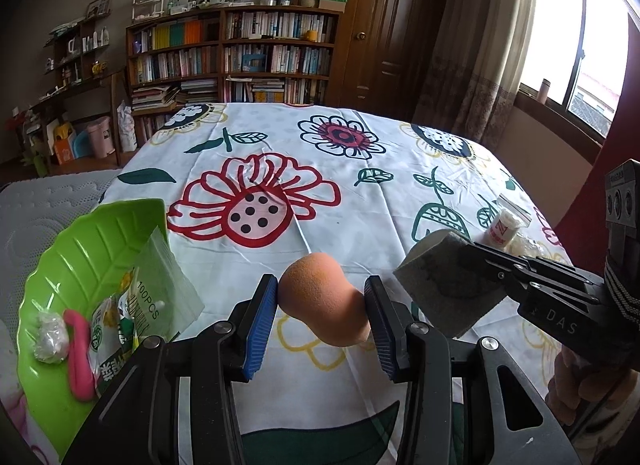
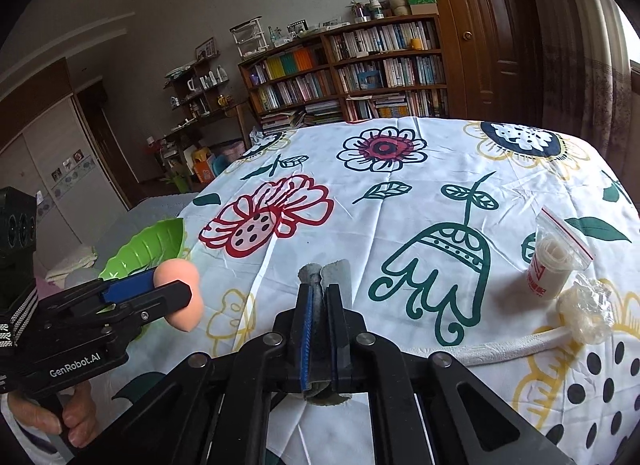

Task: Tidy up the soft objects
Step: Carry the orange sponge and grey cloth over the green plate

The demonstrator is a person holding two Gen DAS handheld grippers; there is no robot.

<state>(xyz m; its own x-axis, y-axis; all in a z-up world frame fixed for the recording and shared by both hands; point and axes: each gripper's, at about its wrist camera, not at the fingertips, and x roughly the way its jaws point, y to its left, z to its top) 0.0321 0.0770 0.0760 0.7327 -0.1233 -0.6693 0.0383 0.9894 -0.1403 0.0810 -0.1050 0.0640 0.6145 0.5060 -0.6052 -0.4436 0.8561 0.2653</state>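
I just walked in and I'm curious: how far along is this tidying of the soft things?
Partly done. The green leaf tray already holds a cotton swab packet, a pink piece and a wrapped ball. In hand: the left gripper holds an orange makeup sponge, the right gripper a grey sponge. Left: a bagged roll and a plastic-wrapped lump.

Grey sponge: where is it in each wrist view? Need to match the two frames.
Left wrist view: grey sponge sits lower right, clamped in the right gripper, beside the orange sponge.
Right wrist view: bottom centre, squeezed thin between the right gripper's fingers, grey sponge poking out past the tips.
Shared landmark: the green leaf plate, at the left in both.
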